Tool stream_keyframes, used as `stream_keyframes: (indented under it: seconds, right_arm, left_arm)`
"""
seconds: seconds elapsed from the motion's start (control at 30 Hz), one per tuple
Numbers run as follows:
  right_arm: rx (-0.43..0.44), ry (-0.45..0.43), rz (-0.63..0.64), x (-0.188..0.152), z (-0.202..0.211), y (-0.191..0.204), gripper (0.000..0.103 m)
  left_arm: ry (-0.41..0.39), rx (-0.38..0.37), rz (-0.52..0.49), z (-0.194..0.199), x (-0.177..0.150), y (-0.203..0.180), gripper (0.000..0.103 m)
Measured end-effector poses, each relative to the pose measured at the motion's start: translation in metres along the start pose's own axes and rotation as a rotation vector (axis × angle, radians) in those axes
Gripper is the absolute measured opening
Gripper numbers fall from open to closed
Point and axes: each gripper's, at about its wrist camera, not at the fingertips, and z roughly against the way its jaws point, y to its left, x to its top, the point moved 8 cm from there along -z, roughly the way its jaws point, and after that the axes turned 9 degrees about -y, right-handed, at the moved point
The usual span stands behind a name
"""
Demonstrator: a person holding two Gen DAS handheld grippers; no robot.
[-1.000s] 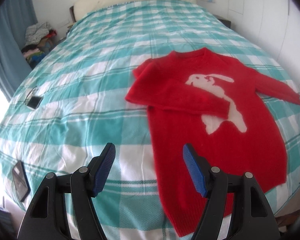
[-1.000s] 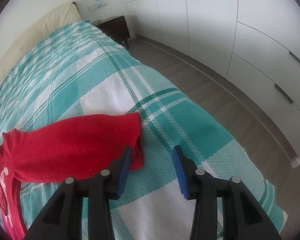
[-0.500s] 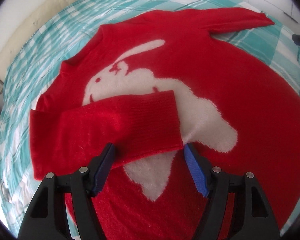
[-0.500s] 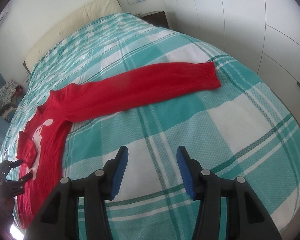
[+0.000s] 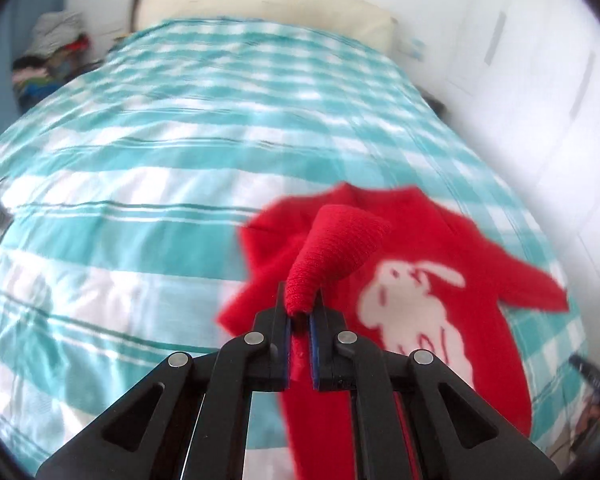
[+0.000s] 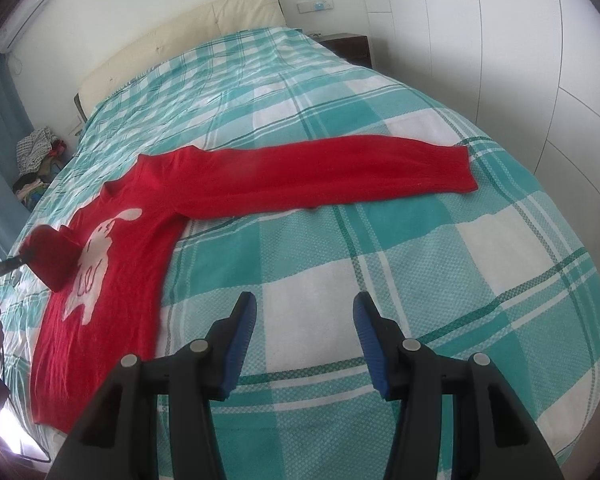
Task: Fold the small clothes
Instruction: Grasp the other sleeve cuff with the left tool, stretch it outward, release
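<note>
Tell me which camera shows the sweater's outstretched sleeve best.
The right wrist view: the outstretched sleeve lies sharp and flat across the bedspread, shoulder to cuff. The left wrist view is blurred and shows only part of it at its right edge.

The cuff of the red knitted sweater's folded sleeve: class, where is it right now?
In the left wrist view the cuff is pinched in the left gripper, lifted above the red knitted sweater, beside its white rabbit motif.

Left gripper (image 5: 300, 312) jaws now clamped on folded sleeve cuff (image 5: 332, 248), cuff lifted off sweater (image 5: 440, 320).
</note>
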Motion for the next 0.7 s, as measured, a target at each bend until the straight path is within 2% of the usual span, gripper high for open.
stream_keyframes:
  seconds: [0.1,0.17,0.23,0.33,0.47,0.6,0.7]
  right_arm:
    - [0.007,0.011,0.009,-0.009,-0.007,0.008,0.050]
    - [0.016,0.028,-0.001,-0.014,-0.013,0.013,0.050]
    - [0.022,0.036,0.005,-0.018,-0.018,0.019,0.050]
    - [0.030,0.048,0.025,-0.023,-0.023,0.029,0.050]
    - [0.032,0.071,0.044,-0.031,-0.031,0.037,0.050]
    - [0.021,0.080,0.054,-0.036,-0.035,0.037,0.050]
    - [0.011,0.090,0.061,-0.041,-0.037,0.035,0.050]
  left_arm:
    - [-0.059,0.252,0.164,0.019,0.015,0.109,0.005]
    - [-0.062,0.391,0.241,0.029,0.006,0.167,0.005]
    - [-0.059,0.514,0.279,0.038,-0.010,0.210,0.005]
    - [0.004,0.554,0.342,0.027,-0.041,0.244,0.005]
    - [0.093,0.584,0.364,0.003,-0.080,0.256,0.005]
    - [0.122,0.575,0.426,0.002,-0.109,0.263,0.005]
    - [0.115,0.552,0.478,0.003,-0.122,0.270,0.006]
